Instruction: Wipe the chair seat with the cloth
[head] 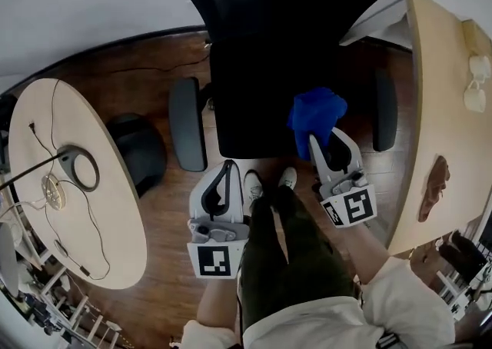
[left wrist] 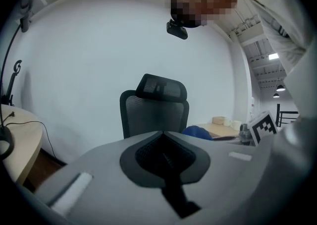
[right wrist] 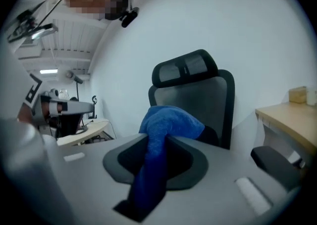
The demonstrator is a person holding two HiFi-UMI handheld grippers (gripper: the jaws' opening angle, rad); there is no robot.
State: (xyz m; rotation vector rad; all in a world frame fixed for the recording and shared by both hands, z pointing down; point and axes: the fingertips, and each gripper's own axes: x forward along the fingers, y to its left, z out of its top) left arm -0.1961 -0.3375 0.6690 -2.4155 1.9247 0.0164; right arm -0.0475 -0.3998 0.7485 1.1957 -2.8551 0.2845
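Observation:
A black office chair stands before me, and its seat (head: 254, 101) is seen from above in the head view. A blue cloth (head: 315, 113) hangs bunched over the seat's front right corner, and my right gripper (head: 314, 140) is shut on it. In the right gripper view the cloth (right wrist: 168, 125) runs down between the jaws of my right gripper (right wrist: 158, 140), with the chair's backrest (right wrist: 198, 95) behind it. My left gripper (head: 228, 164) is shut and holds nothing, just short of the seat's front edge. The left gripper view shows my left gripper (left wrist: 162, 135) pointing at the chair (left wrist: 156, 110).
The chair's armrests (head: 187, 124) (head: 384, 109) flank the seat. A round wooden table (head: 115, 240) with cables and headphones lies to the left, and a dark round object (head: 142, 151) is beside it. A wooden desk (head: 438, 109) with mugs stands at the right. The person's legs and shoes (head: 269, 186) are between the grippers.

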